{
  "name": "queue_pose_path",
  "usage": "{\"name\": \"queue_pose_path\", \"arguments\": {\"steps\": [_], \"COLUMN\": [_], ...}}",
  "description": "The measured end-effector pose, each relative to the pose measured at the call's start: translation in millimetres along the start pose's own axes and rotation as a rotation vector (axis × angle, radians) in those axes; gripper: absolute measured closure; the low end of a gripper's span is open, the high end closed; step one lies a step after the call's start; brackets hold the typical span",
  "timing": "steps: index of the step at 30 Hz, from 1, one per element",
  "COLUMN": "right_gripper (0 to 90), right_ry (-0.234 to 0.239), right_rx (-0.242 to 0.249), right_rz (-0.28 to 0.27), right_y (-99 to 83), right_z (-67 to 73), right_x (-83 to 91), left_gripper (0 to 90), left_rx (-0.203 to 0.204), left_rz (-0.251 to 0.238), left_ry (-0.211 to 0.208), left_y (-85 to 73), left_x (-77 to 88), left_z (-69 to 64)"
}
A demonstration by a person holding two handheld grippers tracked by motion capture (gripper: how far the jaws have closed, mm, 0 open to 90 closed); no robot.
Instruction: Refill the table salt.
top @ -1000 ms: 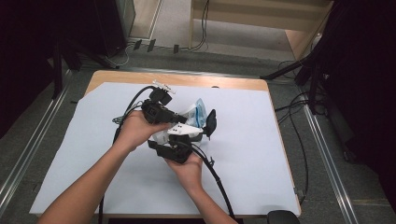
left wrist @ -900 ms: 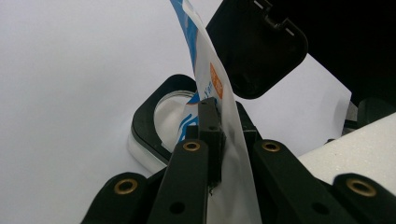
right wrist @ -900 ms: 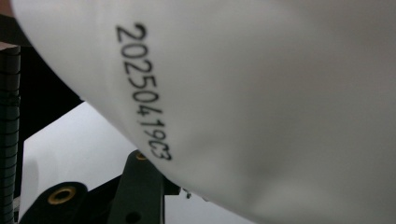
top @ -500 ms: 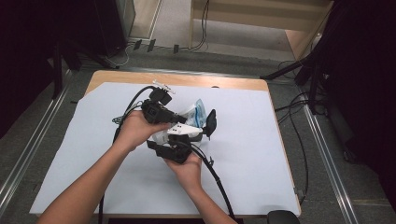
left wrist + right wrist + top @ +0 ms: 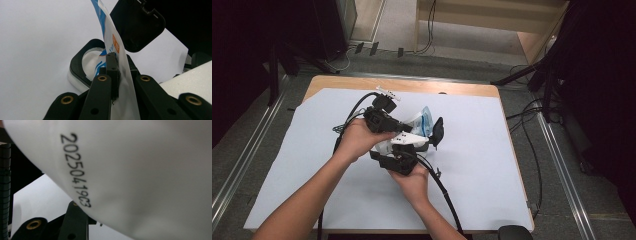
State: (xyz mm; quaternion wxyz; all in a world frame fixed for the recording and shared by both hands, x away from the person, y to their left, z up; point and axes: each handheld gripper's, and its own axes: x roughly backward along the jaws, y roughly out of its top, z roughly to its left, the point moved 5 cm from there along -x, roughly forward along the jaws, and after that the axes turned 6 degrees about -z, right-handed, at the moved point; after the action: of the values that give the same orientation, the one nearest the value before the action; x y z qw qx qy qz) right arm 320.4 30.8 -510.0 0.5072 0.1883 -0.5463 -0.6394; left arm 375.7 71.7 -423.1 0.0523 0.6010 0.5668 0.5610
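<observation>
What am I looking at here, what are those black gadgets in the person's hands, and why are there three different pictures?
A person stands at a table covered with a white sheet and holds a hand-operated gripper in each hand: a black tool with two jaws that pinch things. The high view looks down on the table from above. There the left gripper and the right gripper meet near the middle around a white and blue pouch.

The other two pictures come from small cameras riding on the grippers, looking along their jaws. In the left gripper view, the jaws are shut on the thin edge of the pouch. Behind it lies a black container with its hinged lid open. In the right gripper view, the pouch sits very close to the camera and shows a printed code, 20250419C3. Whether those jaws press on it is hard to tell.
</observation>
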Motion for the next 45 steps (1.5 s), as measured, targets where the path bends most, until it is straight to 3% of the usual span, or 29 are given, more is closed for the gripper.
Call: {"name": "queue_pose_path", "arguments": {"steps": [15, 28, 45], "right_gripper": [68.2, 66.2, 67.6], "right_ry": [0.004, 0.002, 0.009], "right_rx": [-0.024, -0.017, -0.019], "right_rz": [-0.001, -0.007, -0.008], "right_y": [1.0, 2.1, 2.3], "right_z": [-0.6, 0.4, 2.6], "right_x": [-1.6, -1.1, -1.4], "left_gripper": [88.5, 88.9, 88.7], "left_rx": [0.006, 0.022, 0.006], "left_rz": [0.001, 0.005, 0.025], "left_ry": [-0.005, 0.001, -0.001], "left_y": [1.6, 3.9, 3.8], "left_x": [-1.1, -0.8, 0.5], "left_z": [-1.2, -0.9, -1.4]}}
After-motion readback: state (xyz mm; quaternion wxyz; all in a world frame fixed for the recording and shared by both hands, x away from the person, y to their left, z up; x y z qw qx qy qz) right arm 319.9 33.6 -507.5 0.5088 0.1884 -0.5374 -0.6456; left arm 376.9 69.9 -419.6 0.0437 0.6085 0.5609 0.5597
